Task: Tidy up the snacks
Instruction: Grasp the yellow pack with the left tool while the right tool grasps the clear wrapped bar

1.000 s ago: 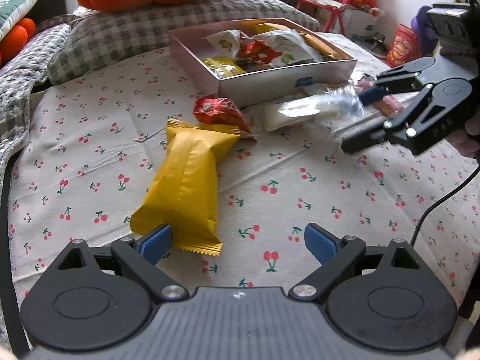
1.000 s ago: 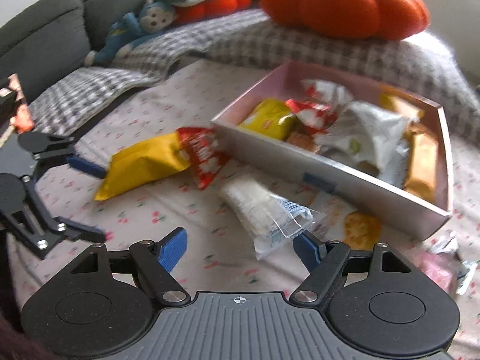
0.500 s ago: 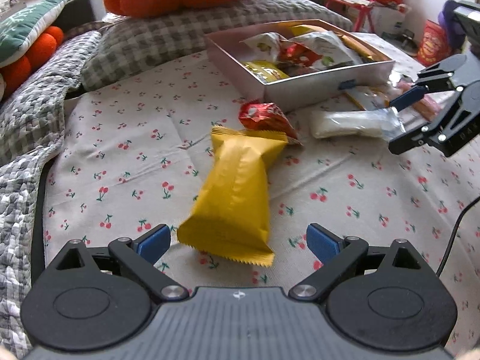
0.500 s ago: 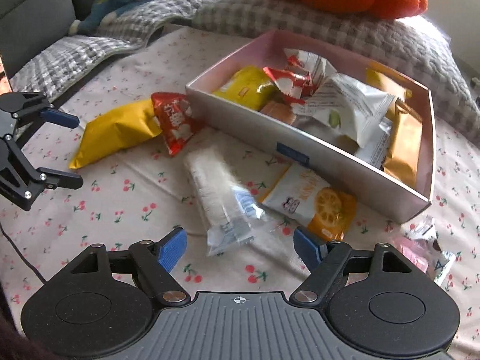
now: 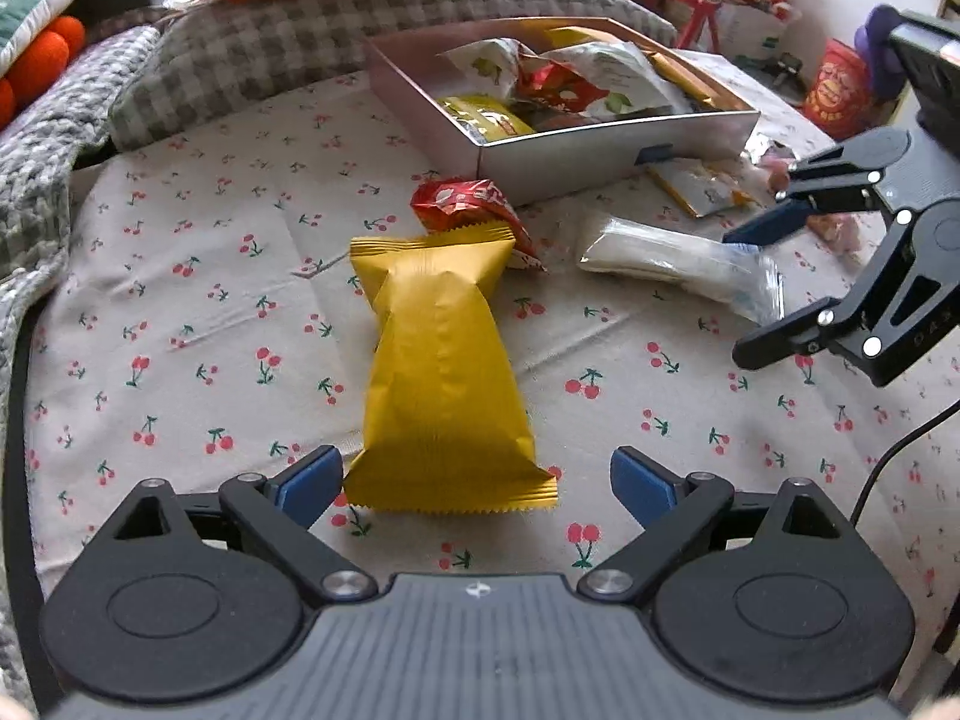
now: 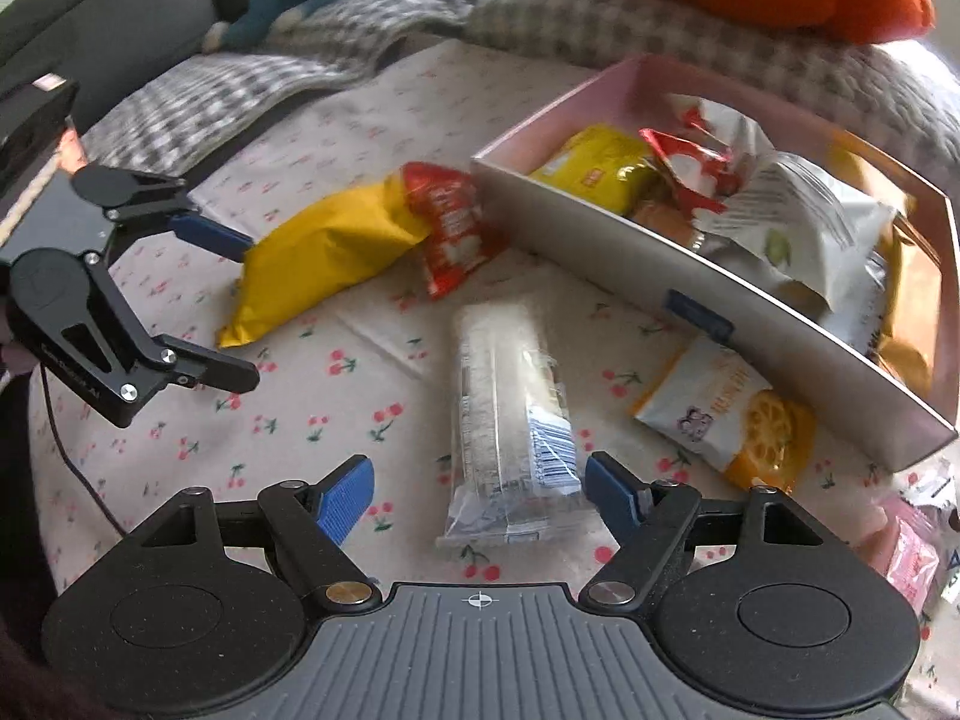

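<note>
Loose snack packets beside box

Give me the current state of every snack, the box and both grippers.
left gripper: open, straddling the yellow packet's near end
right gripper: open, straddling the clear packet's near end
yellow packet: flat on the cloth, sealed
clear packet: flat on the cloth, outside the box
red packet: crumpled, partly under the yellow packet
orange-white packet: flat beside the box
box: open, partly filled

Matt yellow foil packet and clear glossy plastic wrapper on printed cloth.
</note>
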`<state>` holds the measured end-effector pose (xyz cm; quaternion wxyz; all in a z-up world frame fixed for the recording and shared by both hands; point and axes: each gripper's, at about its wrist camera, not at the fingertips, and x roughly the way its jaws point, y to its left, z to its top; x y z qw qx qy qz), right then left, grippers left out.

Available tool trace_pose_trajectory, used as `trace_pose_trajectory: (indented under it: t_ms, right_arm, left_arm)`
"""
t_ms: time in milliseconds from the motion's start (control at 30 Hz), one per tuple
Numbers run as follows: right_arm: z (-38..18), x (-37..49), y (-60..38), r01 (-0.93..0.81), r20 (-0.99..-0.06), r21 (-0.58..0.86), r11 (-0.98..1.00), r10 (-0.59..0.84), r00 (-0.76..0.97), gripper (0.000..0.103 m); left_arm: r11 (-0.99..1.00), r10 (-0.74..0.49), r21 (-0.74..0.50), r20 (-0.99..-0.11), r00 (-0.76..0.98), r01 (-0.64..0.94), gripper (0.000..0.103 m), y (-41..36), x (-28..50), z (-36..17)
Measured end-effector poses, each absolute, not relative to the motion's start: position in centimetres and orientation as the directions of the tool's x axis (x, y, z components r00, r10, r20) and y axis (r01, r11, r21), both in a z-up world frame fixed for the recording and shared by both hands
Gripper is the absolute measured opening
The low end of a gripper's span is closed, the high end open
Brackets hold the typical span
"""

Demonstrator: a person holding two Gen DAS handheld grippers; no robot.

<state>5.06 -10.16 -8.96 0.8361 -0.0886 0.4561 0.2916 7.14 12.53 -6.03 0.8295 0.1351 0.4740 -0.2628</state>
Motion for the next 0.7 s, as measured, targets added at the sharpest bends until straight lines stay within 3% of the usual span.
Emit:
trace_pose_trajectory:
  t_ms: [233,333,400,467,533,700]
  right_arm:
    - [-9.3,6.2,-10.9,-0.517,-0.802,0.104,0.850,0.379,0.462,0.078]
    - [-9.5,6.5,-10.6,-0.517,-0.792,0.091,0.851,0.376,0.481,0.077]
    - [-9.5,6.4,-10.1,-0.528,-0.785,0.076,0.846,0.378,0.491,0.069]
    - [-9.5,6.4,-9.5,-0.539,-0.778,0.056,0.840,0.375,0.503,0.066]
    - [-9.6,6.3,-9.1,-0.543,-0.770,0.037,0.839,0.371,0.519,0.062]
    - [-9.8,6.1,-8.7,-0.552,-0.759,-0.028,0.834,0.342,0.554,0.040]
  left_arm:
    - [0.880,-0.243,0.029,-0.830,0.503,0.475,0.094,12.3,8.5,-6.1]
    - [0.896,-0.229,0.032,-0.820,0.524,0.442,0.081,12.1,9.1,-6.3]
    - [0.900,-0.228,0.034,-0.814,0.535,0.435,0.076,11.8,9.3,-6.3]
    - [0.902,-0.235,0.025,-0.810,0.537,0.432,0.065,11.7,9.4,-6.2]
    - [0.907,-0.233,0.016,-0.811,0.536,0.420,0.062,11.5,9.8,-6.2]
    - [0.915,-0.233,0.008,-0.807,0.543,0.404,0.053,11.2,10.0,-6.0]
